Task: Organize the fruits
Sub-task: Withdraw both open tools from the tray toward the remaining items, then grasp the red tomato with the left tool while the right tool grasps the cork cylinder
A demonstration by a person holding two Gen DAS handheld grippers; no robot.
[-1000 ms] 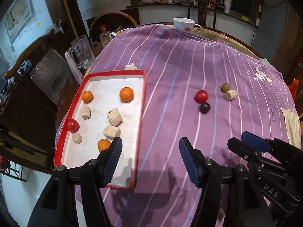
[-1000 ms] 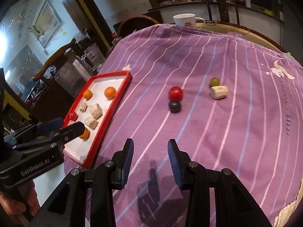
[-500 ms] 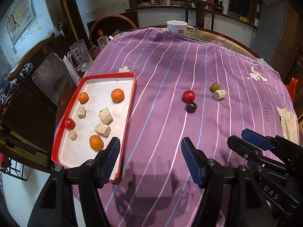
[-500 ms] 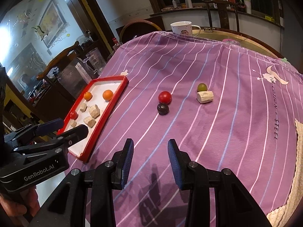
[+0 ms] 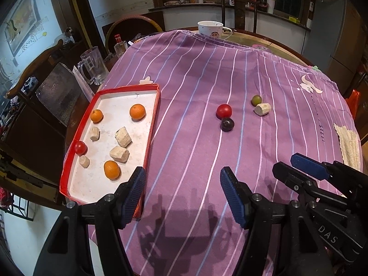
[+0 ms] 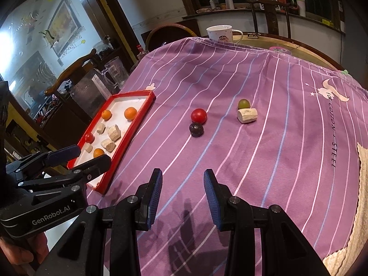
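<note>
A red-rimmed white tray [image 5: 156,105] [image 6: 135,124] lies on the left of the purple striped cloth and holds three oranges [image 5: 137,111], a small red fruit [image 5: 80,147] and several beige chunks [image 5: 123,136]. On the cloth further right sit a red fruit [image 5: 223,111] [image 6: 198,115], a dark plum [image 5: 227,124] [image 6: 196,129], a green fruit [image 5: 256,100] [image 6: 243,103] and a beige chunk [image 5: 262,109] [image 6: 247,115]. My left gripper [image 5: 182,192] [image 6: 85,158] hovers open and empty by the tray's near right corner. My right gripper [image 6: 182,194] [image 5: 296,168] stands open and empty, well short of the plum.
A white mug [image 5: 210,28] stands at the far table edge. A glass mug [image 5: 92,65] and a bottle [image 5: 120,43] stand off the table's left side beside a wooden chair [image 5: 34,66]. A woven mat [image 5: 348,142] lies at the right edge.
Both grippers drew back toward the near table edge, so tray and loose fruits sit farther away in view. Neither gripper's jaws changed.
</note>
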